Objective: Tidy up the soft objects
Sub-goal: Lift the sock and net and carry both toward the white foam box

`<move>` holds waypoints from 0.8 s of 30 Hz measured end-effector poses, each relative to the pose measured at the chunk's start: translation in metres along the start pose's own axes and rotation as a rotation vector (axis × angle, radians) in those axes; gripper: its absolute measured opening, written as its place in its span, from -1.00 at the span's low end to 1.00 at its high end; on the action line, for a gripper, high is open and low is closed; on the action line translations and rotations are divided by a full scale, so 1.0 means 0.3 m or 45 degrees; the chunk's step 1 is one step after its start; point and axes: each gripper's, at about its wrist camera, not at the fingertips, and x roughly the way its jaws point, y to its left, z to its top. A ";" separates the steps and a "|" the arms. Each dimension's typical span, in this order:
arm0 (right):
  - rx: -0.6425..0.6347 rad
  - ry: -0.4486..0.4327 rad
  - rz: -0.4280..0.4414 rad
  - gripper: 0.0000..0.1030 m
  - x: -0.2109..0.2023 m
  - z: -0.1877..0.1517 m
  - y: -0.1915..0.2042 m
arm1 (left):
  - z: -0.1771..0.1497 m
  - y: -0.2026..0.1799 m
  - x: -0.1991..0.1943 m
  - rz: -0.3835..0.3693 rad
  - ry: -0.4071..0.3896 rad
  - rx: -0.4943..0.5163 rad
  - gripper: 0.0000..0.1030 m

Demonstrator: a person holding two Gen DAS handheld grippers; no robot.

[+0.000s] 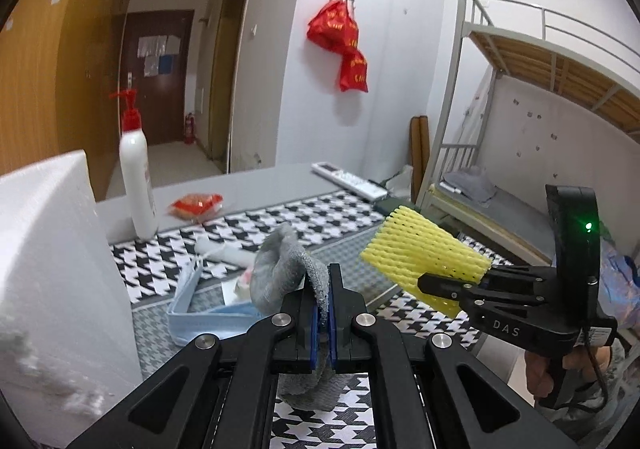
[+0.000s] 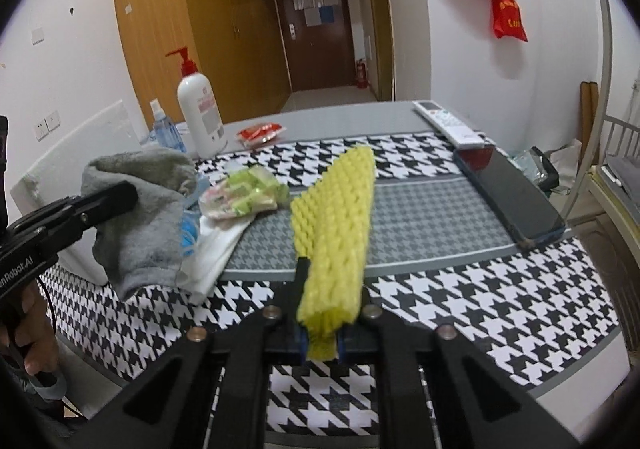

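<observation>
The tabletop (image 2: 500,289), under a houndstooth cloth, fills the lower half of both wrist views. A white foam block (image 1: 52,269) stands at nine o'clock in the left view. The left gripper (image 1: 324,289) points gently downward, its jaws clamped on a grey sock (image 1: 280,269) lifted clear of the cloth; a hand (image 2: 28,337) grips its handle at eight o'clock in the right view. The right gripper (image 2: 326,313) tilts down more steeply, jaws pinched on a yellow foam net sleeve (image 2: 336,225) that sticks out toward twelve o'clock. A white pump bottle (image 2: 200,109) stands at eleven o'clock, a blue face mask (image 1: 200,313) lies below the sock.
</observation>
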 end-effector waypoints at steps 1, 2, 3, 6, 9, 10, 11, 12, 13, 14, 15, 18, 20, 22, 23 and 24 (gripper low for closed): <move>-0.003 -0.014 -0.001 -0.75 -0.013 0.006 0.004 | 0.006 -0.004 -0.011 -0.005 -0.014 0.008 -0.93; -0.005 -0.024 -0.003 -0.75 -0.021 0.010 0.006 | 0.016 -0.008 -0.023 -0.010 -0.032 0.013 -0.93; -0.004 -0.037 -0.004 -0.75 -0.033 0.015 0.009 | 0.020 -0.008 -0.031 -0.012 -0.043 0.015 -0.93; -0.006 -0.064 -0.006 -0.75 -0.059 0.025 0.019 | 0.041 -0.009 -0.061 0.010 -0.078 0.029 -0.93; -0.003 -0.084 -0.007 -0.75 -0.081 0.031 0.025 | 0.057 0.001 -0.069 0.013 -0.084 0.019 -0.93; -0.002 -0.087 -0.010 -0.75 -0.082 0.032 0.022 | 0.061 0.003 -0.073 0.015 -0.087 0.017 -0.93; 0.002 -0.094 -0.010 -0.75 -0.089 0.033 0.023 | 0.063 0.003 -0.076 0.015 -0.090 0.019 -0.93; 0.003 -0.101 -0.008 -0.75 -0.096 0.033 0.026 | 0.065 0.001 -0.078 0.017 -0.092 0.021 -0.93; 0.002 -0.106 -0.005 -0.75 -0.100 0.034 0.029 | 0.070 0.000 -0.080 0.021 -0.094 0.018 -0.93; 0.002 -0.110 -0.001 -0.75 -0.104 0.035 0.032 | 0.073 0.000 -0.081 0.021 -0.092 0.017 -0.93; 0.001 -0.113 0.006 -0.75 -0.106 0.039 0.037 | 0.076 0.000 -0.081 0.024 -0.086 0.017 -0.93; -0.025 -0.131 0.009 -0.75 -0.124 0.050 0.058 | 0.084 -0.003 -0.086 0.049 -0.088 0.023 -0.93; -0.024 -0.150 0.017 -0.75 -0.137 0.056 0.068 | 0.088 -0.005 -0.094 0.057 -0.103 0.021 -0.93; -0.024 -0.162 0.020 -0.75 -0.145 0.062 0.074 | 0.092 -0.003 -0.103 0.057 -0.113 0.020 -0.93; -0.026 -0.167 0.018 -0.75 -0.148 0.067 0.079 | 0.097 -0.005 -0.107 0.061 -0.119 0.028 -0.93; -0.030 -0.173 0.016 -0.75 -0.152 0.070 0.083 | 0.102 -0.007 -0.113 0.068 -0.127 0.036 -0.93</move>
